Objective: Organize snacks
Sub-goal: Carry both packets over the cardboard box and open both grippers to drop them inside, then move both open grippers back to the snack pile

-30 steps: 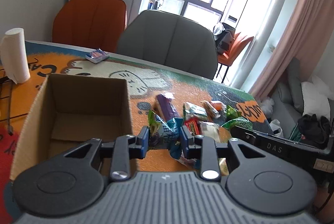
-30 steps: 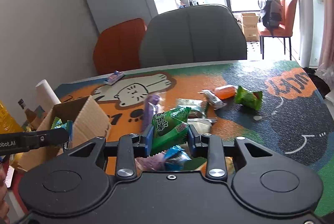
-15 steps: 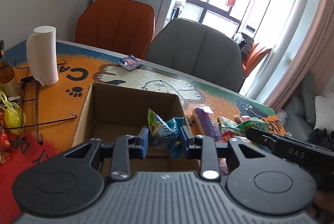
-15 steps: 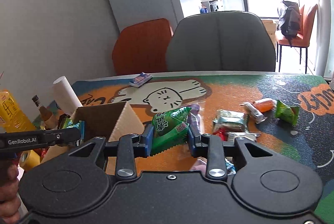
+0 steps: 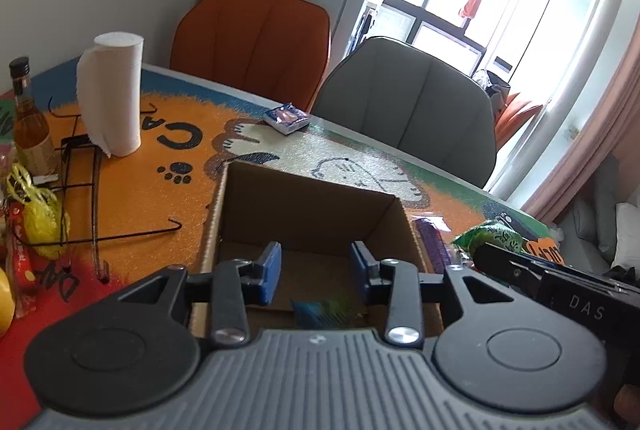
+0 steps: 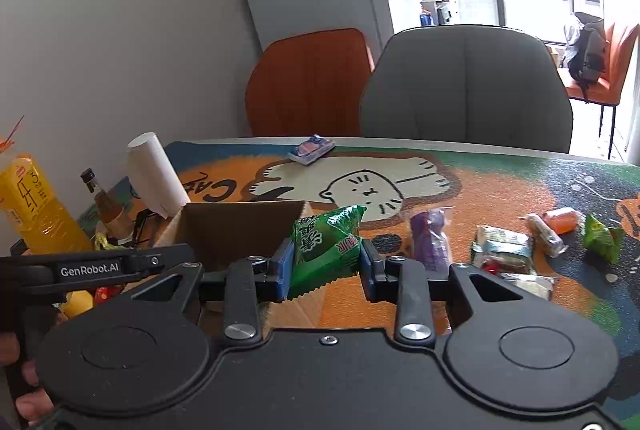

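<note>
My left gripper (image 5: pixel 316 272) is open and empty, held over the open cardboard box (image 5: pixel 308 205). A blue-green snack packet (image 5: pixel 320 312) lies blurred in the box below it. My right gripper (image 6: pixel 325 264) is shut on a green snack packet (image 6: pixel 326 244), held by the box's right corner (image 6: pixel 240 226). The same green packet (image 5: pixel 490 236) shows at the right of the left wrist view. Loose snacks lie on the mat: a purple packet (image 6: pixel 429 242), a pale green packet (image 6: pixel 502 242), an orange one (image 6: pixel 562 220) and a small green one (image 6: pixel 602 238).
A paper towel roll (image 5: pixel 110 93), a brown bottle (image 5: pixel 30 125), a black wire rack (image 5: pixel 80 189) and yellow and red packets (image 5: pixel 36 226) stand left of the box. A blue packet (image 5: pixel 286 117) lies at the table's far edge. Orange (image 5: pixel 256 41) and grey (image 5: pixel 408 97) chairs stand behind.
My left gripper moved left over the box, opened and dropped the blue-green packet into it. My right gripper carried the green packet left toward the box.
</note>
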A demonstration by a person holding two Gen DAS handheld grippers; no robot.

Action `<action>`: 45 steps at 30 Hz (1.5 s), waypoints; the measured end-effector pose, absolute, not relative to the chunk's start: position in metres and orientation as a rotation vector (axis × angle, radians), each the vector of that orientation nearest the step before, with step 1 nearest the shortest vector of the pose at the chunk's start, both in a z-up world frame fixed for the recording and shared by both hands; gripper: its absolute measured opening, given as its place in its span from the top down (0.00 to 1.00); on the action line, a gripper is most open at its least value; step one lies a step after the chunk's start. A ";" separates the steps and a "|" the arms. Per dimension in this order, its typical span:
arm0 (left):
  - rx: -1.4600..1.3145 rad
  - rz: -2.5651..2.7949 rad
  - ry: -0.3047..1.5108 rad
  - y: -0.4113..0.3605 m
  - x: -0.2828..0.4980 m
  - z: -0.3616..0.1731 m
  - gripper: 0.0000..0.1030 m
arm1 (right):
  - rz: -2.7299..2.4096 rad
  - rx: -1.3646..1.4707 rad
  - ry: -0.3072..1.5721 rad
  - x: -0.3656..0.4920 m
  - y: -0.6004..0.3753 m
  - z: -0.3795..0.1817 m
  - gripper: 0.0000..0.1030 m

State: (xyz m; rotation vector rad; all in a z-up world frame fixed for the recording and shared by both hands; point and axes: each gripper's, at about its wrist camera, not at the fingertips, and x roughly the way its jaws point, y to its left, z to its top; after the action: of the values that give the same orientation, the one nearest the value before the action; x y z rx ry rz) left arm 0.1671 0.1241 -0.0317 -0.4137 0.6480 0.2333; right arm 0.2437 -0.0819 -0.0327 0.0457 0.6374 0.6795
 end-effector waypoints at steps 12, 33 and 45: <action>-0.433 0.276 0.655 0.139 0.141 -0.032 0.37 | 0.812 0.069 0.656 0.241 -0.040 -0.028 0.65; -0.381 0.300 0.698 0.110 0.138 -0.026 0.05 | 0.726 0.084 0.703 0.236 -0.088 -0.035 0.28; -0.344 0.253 0.703 0.075 0.145 -0.024 0.00 | 0.660 0.101 0.707 0.238 -0.135 -0.039 0.11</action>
State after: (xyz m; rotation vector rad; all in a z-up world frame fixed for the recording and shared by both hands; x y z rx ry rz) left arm 0.1448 0.0753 -0.0243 -0.3436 0.7030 0.2530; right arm 0.2375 -0.1351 -0.0394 0.1010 0.7069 0.6603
